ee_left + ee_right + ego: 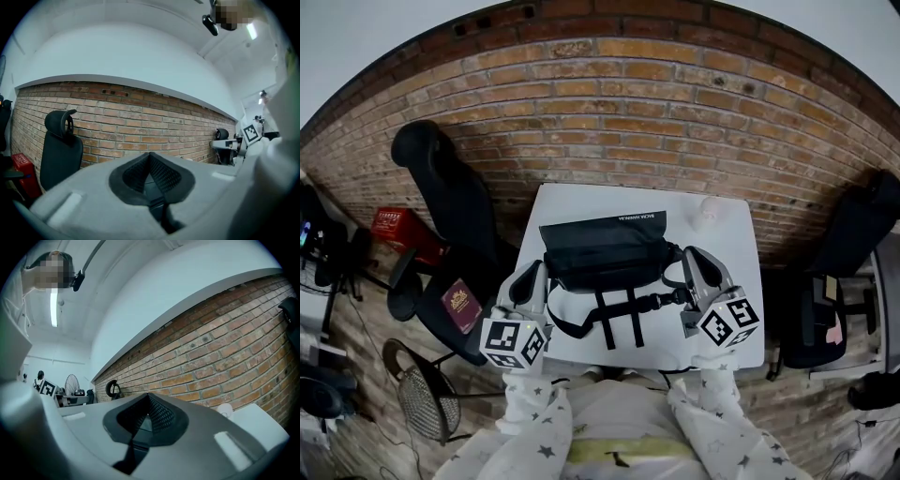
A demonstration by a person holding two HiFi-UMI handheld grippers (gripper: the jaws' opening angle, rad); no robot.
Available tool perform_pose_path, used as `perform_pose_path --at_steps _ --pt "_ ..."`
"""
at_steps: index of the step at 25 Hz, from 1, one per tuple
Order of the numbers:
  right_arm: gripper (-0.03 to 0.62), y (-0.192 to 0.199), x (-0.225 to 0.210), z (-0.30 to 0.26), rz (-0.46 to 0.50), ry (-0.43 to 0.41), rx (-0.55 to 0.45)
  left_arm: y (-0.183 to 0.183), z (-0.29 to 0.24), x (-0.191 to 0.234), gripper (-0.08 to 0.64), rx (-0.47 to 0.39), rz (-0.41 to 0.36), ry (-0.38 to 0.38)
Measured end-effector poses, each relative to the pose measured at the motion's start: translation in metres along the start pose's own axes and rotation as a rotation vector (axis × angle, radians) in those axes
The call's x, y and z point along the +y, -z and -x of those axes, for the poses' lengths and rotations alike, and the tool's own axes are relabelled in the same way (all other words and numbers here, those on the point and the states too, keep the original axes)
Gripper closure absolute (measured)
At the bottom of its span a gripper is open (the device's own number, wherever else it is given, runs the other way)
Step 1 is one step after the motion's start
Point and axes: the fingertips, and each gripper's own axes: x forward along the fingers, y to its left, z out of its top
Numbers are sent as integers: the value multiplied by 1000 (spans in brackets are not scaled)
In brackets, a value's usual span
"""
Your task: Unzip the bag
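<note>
Black bag [605, 251] across table [581, 202] centre, bare strip behind, chair [455, 211] at left

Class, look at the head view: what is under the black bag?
The black bag lies on the white table; bare top shows behind it. The patch beneath it is covered, so anything there stays unseen.

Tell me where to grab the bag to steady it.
Probably take the bag by its left end, from the left with the left gripper: it lies flat, long side across the table, straps toward you. Jaws are shut; open first.
</note>
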Motion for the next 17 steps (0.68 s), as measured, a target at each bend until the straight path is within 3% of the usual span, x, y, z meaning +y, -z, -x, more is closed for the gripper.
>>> perform_pose_path --at_steps 17 --pt "584 -2 -9 4 28 27 -11 -4 -2 1 561 6 -31 -19"
